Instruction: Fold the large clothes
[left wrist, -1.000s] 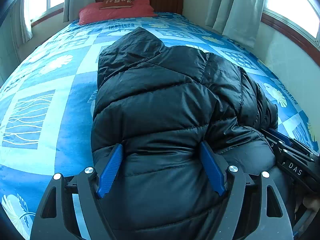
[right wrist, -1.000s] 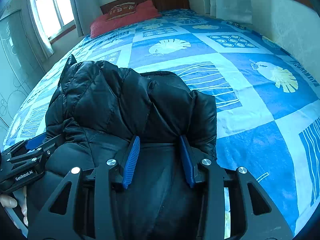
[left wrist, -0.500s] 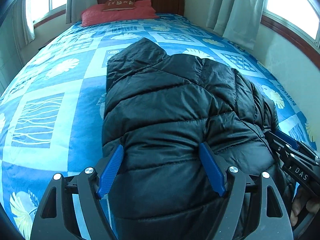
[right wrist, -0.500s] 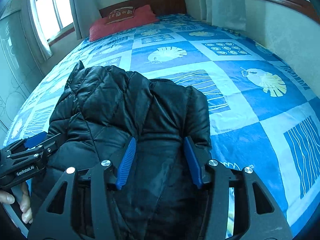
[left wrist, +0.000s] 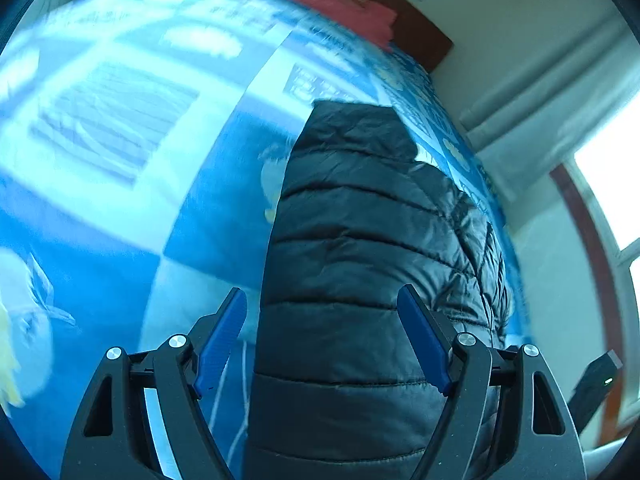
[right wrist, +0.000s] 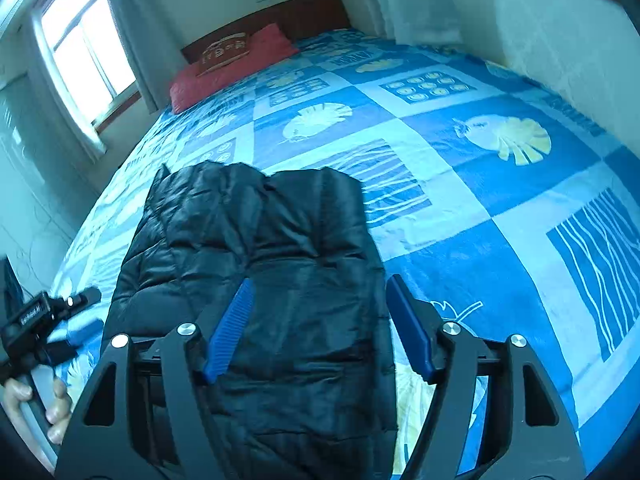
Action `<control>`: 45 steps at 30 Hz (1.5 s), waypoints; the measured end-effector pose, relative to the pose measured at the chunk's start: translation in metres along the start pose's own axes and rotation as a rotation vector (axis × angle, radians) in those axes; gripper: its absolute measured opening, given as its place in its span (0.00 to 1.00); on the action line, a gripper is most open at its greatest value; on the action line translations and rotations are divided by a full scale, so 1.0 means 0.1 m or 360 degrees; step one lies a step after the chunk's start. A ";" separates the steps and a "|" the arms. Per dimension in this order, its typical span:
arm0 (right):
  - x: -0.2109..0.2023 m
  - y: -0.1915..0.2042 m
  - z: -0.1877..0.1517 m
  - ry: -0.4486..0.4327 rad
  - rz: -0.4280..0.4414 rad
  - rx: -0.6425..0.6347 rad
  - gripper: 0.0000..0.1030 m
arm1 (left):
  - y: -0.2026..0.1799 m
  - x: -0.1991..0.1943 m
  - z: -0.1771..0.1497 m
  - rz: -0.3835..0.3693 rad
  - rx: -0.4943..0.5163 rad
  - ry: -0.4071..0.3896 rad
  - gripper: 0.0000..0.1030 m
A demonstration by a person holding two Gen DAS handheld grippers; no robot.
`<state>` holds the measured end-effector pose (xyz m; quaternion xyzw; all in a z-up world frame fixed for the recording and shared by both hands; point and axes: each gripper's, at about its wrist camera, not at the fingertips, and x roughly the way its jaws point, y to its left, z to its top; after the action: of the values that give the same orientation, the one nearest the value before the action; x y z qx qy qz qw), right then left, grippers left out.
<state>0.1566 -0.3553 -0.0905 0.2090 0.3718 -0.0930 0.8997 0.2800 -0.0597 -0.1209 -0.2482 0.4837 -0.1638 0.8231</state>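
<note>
A black quilted jacket point(right wrist: 256, 264) is seen lying folded into a long bundle on the bed point(right wrist: 500, 216), near its foot edge and toward the left side in the right wrist view, with the blue patterned bedspread bare all around it. At the far left of that view, the left hand-held gripper point(right wrist: 86, 298) is seen beside the jacket's left edge, held by a person's hand point(right wrist: 38, 408), clear of the fabric. In the left wrist view, which is tilted and blurred, the left hand-held gripper point(left wrist: 322, 316) is shown with its blue pads point(left wrist: 222, 330) spread apart; the jacket point(left wrist: 360, 264) lies beneath and between them, and no pad is pressed on it. The right hand-held gripper point(right wrist: 318, 308) is held over the near part of the jacket, and its jaws have just been opening; they are seen apart, with the fabric below and between them but not clamped. A red pillow point(right wrist: 232, 68) is placed at the head edge of the bed, against a dark wooden headboard point(right wrist: 312, 12). Curtained windows point(right wrist: 88, 56) are seen beyond the bed's left edge.
</note>
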 end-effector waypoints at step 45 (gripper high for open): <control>1.21 0.50 0.01 0.0362 0.1139 0.0461 0.43 | 0.74 -0.08 0.32 -0.0554 -0.0242 0.0027 0.88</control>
<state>0.2591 -0.3125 -0.1600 0.4588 0.3557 0.1984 0.7897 0.3064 0.0137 -0.1439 -0.3881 0.4514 -0.2687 0.7572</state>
